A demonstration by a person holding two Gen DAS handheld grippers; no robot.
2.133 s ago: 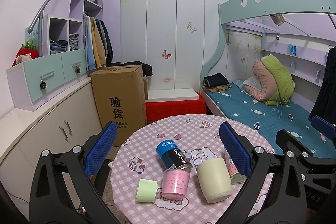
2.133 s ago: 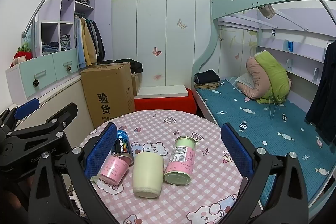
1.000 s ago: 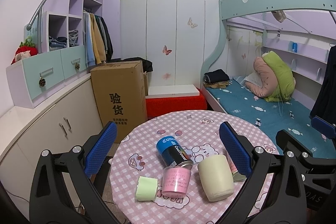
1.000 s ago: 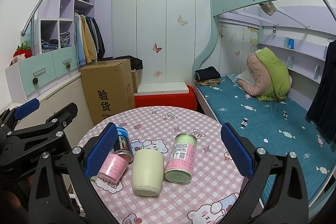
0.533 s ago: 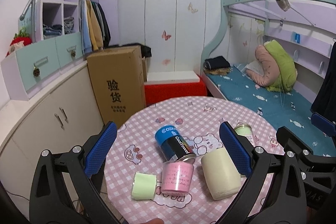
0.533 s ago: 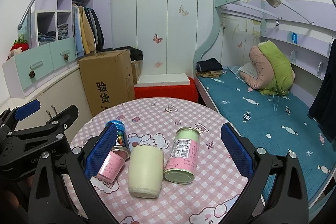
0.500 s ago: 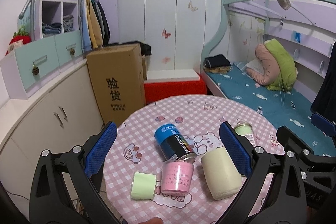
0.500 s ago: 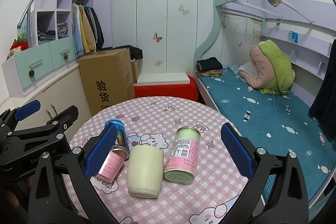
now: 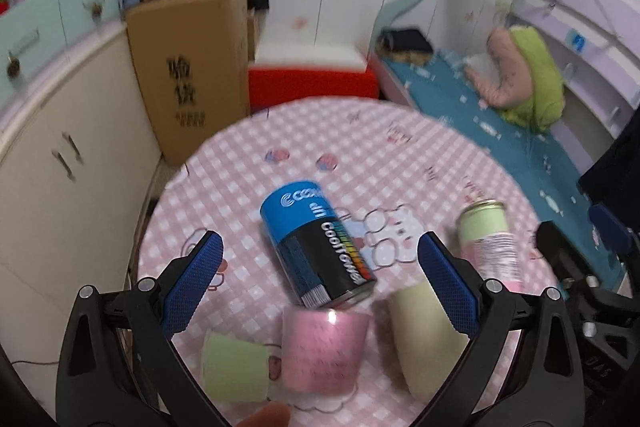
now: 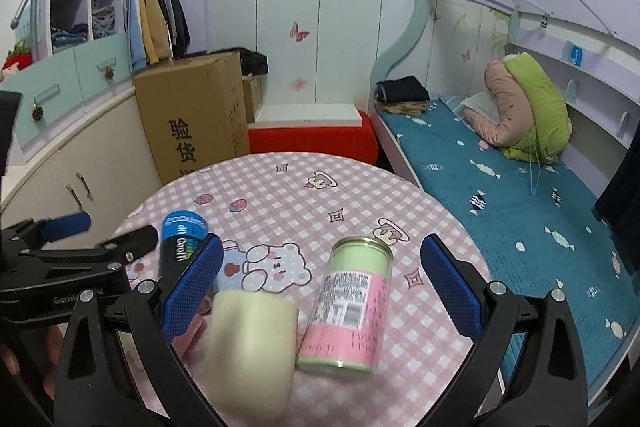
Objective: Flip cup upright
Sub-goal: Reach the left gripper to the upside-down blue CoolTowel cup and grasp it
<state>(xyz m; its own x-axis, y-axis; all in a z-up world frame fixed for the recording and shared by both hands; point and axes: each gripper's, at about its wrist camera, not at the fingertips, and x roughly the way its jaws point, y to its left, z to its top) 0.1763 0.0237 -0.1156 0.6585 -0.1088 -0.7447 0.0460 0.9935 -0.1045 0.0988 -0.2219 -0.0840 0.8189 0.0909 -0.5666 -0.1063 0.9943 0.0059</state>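
Note:
A cream cup [image 9: 424, 339] lies on its side on the pink checked round table [image 9: 400, 155], near the front edge; it also shows in the right wrist view [image 10: 250, 347]. My left gripper [image 9: 320, 275] is open and empty, hovering over the blue-black can [image 9: 316, 247], with the pink cup [image 9: 324, 351] and light green cup [image 9: 234, 367] just below it. My right gripper [image 10: 320, 275] is open and empty above the cream cup and the pink-green can [image 10: 348, 303].
The table [image 10: 304, 195] has a bed [image 10: 500, 187] close on its right, a cardboard box [image 10: 196, 115] and cream cabinets [image 10: 60, 187] on its left, and a red bench [image 10: 312, 143] behind. The left gripper's body [image 10: 60, 267] sits at the right view's left edge.
Both grippers have moved down and forward toward the table, so the cups and cans look larger. The left view tilts downward and is blurred. Nothing on the table has moved.

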